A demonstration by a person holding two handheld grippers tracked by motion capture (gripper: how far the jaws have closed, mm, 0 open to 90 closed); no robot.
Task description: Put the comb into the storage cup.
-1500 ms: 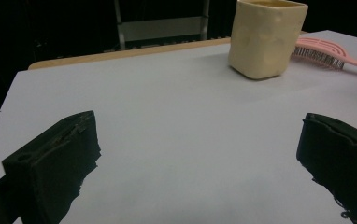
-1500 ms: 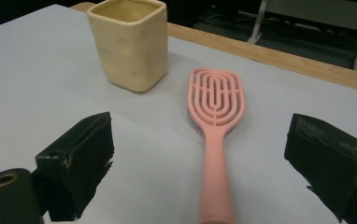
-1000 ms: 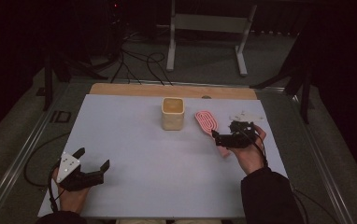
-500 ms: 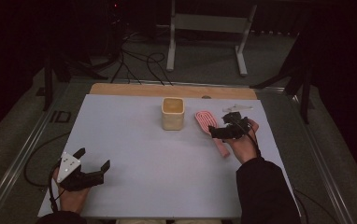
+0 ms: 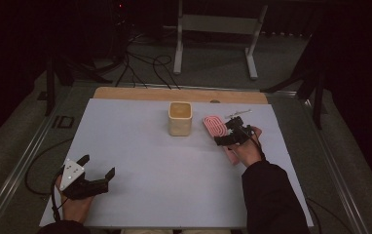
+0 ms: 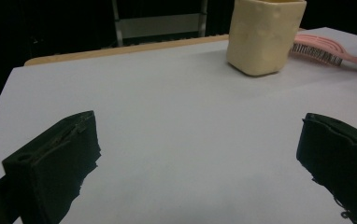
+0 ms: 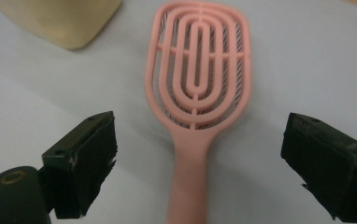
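A pink vented hairbrush (image 5: 213, 125) lies flat on the white table top (image 5: 140, 146), right of a cream-yellow cup (image 5: 180, 118). My right gripper (image 5: 224, 132) hovers open over the brush where head meets handle. In the right gripper view the brush (image 7: 197, 79) runs up between the wide-apart jaws of that gripper (image 7: 204, 140), touching neither, with the cup (image 7: 60, 18) at the top left. My left gripper (image 5: 97, 166) rests open near the front left corner, nothing between its jaws. From the left gripper (image 6: 200, 149) the cup (image 6: 265, 35) and brush (image 6: 326, 53) are seen far off.
A thin silvery object (image 5: 237, 113) lies just beyond the brush. A wooden strip (image 5: 135, 92) edges the far side of the table. Cables and a metal stand (image 5: 218, 24) are on the floor behind. Bare white surface (image 6: 167, 102) stretches between the left gripper and the cup.
My right gripper has moved left and away from the person, along the brush handle toward the head, still open. The left gripper has stayed put.
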